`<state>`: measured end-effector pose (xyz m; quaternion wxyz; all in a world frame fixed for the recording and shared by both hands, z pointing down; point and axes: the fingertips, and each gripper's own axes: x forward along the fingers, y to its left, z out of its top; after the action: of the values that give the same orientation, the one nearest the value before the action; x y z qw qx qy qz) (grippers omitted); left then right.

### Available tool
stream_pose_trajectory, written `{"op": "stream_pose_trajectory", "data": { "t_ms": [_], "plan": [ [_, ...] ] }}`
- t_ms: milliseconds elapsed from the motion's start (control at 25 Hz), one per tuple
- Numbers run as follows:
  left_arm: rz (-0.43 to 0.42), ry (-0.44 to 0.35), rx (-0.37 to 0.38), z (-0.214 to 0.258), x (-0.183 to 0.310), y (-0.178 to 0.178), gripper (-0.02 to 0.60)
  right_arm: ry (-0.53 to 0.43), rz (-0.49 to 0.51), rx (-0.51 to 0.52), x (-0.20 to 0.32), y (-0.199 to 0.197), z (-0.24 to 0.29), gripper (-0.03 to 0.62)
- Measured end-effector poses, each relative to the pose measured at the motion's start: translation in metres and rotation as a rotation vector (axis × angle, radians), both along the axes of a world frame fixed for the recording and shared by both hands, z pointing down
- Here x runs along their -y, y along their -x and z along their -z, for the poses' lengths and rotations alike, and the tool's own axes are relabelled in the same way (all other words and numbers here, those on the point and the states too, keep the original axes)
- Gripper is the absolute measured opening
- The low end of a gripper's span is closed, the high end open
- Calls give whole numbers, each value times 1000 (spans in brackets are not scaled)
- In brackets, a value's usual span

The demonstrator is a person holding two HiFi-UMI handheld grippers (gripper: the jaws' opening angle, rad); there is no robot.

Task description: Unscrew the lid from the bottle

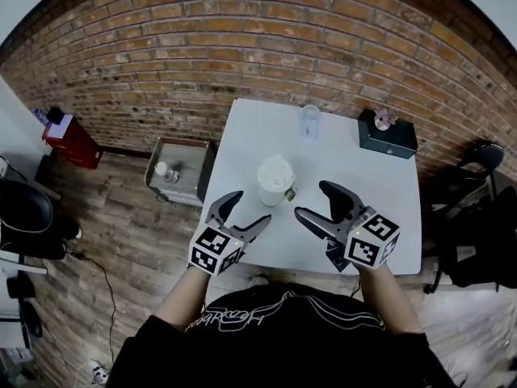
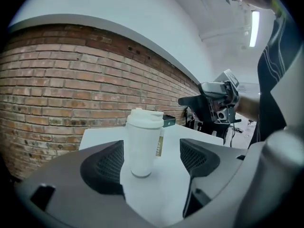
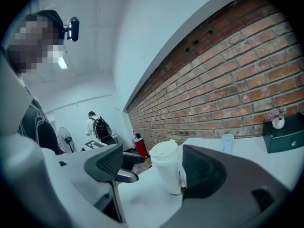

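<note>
The left gripper [image 2: 149,164] has its jaws spread wide and pinches nothing. The white bottle [image 2: 141,146] stands upright on the white surface [image 2: 99,136] just beyond the jaws, framed in their gap and untouched. The right gripper [image 3: 154,167] is also spread and empty, and the bottle shows ahead of it, partly behind one jaw. The white lid [image 2: 144,118] sits on the bottle. A narrow label strip [image 2: 160,144] runs down the bottle's side, its print too small to read. The cube [image 1: 214,250] on each gripper bears black-and-white square markers and no words. Farther back on the surface stand a clear cup [image 1: 310,121] and a dark box [image 1: 388,137], near the brick wall [image 1: 242,39].
</note>
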<state>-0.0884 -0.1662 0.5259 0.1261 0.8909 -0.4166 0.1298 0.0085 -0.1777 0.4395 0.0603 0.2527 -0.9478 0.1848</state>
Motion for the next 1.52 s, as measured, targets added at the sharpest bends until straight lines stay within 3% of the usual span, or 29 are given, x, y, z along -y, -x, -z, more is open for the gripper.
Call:
{"op": "stream_pose_trajectory", "data": {
  "t_ms": [280, 400, 760, 1160, 1520],
  "plan": [
    [-88, 52, -7, -36, 41, -16, 387, -25, 26, -89, 6, 17, -13, 371],
    [-139, 14, 18, -44, 53, -23, 388, -31, 28, -127, 12, 21, -22, 373],
    [-237, -30, -40, -46, 68, -39, 385, -14, 10, -135, 27, 28, -33, 374],
    [-268, -41, -38, -47, 67, -38, 377, -62, 59, -180, 52, 59, -35, 377],
    [-267, -36, -40, -48, 66, -40, 376, -168, 96, -341, 60, 78, -46, 382]
  ]
}}
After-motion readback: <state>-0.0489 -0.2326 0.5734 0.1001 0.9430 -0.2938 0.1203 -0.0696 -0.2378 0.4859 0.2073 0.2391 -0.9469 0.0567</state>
